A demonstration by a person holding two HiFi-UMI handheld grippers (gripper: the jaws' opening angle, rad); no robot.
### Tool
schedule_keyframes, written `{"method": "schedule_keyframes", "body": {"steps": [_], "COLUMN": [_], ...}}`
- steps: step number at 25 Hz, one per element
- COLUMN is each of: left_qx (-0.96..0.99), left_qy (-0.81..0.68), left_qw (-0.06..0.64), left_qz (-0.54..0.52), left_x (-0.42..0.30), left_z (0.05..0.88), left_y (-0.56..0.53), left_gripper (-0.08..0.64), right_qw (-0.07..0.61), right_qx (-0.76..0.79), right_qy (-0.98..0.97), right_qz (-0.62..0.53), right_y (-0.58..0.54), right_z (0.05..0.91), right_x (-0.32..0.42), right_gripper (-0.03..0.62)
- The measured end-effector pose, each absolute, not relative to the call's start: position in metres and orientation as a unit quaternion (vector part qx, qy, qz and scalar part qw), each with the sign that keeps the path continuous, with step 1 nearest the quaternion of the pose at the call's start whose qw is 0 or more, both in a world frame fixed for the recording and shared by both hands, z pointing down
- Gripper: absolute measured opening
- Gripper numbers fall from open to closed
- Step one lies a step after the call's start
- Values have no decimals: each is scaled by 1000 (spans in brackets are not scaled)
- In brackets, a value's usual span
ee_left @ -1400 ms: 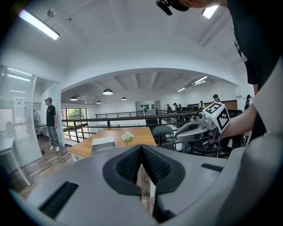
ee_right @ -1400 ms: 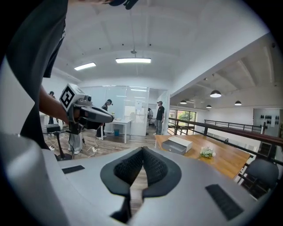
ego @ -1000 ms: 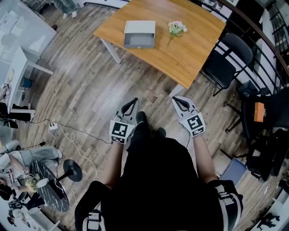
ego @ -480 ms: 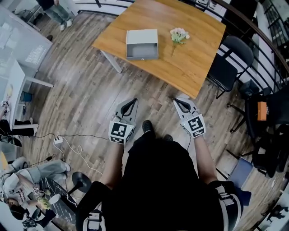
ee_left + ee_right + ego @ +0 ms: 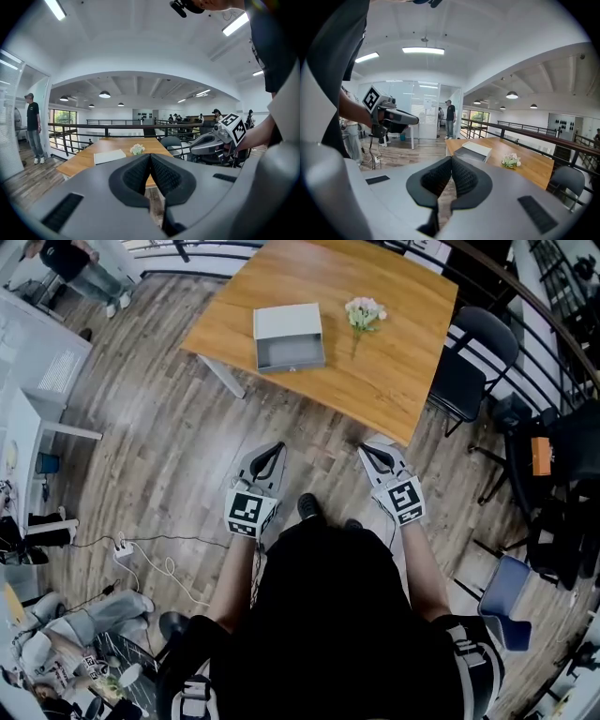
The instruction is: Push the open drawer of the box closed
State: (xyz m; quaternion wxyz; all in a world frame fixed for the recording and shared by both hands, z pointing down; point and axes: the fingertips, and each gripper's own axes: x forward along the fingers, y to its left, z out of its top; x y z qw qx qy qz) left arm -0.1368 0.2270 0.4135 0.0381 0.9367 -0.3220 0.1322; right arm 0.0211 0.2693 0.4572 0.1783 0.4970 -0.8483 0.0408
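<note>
Grey box (image 5: 287, 320) by the left edge of the tabletop (image 5: 394, 371) looks light and slide-prone, so I'd push the front of its open drawer (image 5: 292, 355) squarely, my left tool (image 5: 278, 446) and right tool (image 5: 364, 448) both pressed together, empty.

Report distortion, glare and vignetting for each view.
Head view: strong fisheye, floorboards bow around the table, light even, no glare. Left gripper view: dark round vignette, ceiling lights blown out. Right gripper view: same vignette, strip light blown out, railing curved.

Wood-plank floor (image 5: 159, 437), wooden table (image 5: 394, 371), black chair (image 5: 466, 371) beside it, railing (image 5: 79, 124), ceiling strip lights (image 5: 423, 50).
</note>
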Motion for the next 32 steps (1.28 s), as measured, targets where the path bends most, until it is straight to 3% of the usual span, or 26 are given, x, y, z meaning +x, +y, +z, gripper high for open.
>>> {"method": "schedule_keyframes", "body": {"steps": [16, 32], "left_qx": [940, 925], "left_qy": [-307, -343], "left_qw": [38, 55], "left_qz": [141, 155], "left_x": [-170, -143], "left_z": [425, 440], "left_y": [198, 110], "left_gripper": [23, 23], "right_qw": [175, 183], "right_qx": [512, 484], "right_qy": [-840, -854], "right_qz": [47, 56], "right_y": [243, 142], "right_z": [463, 476], "right_x": [-13, 19], "right_gripper": [15, 15]}}
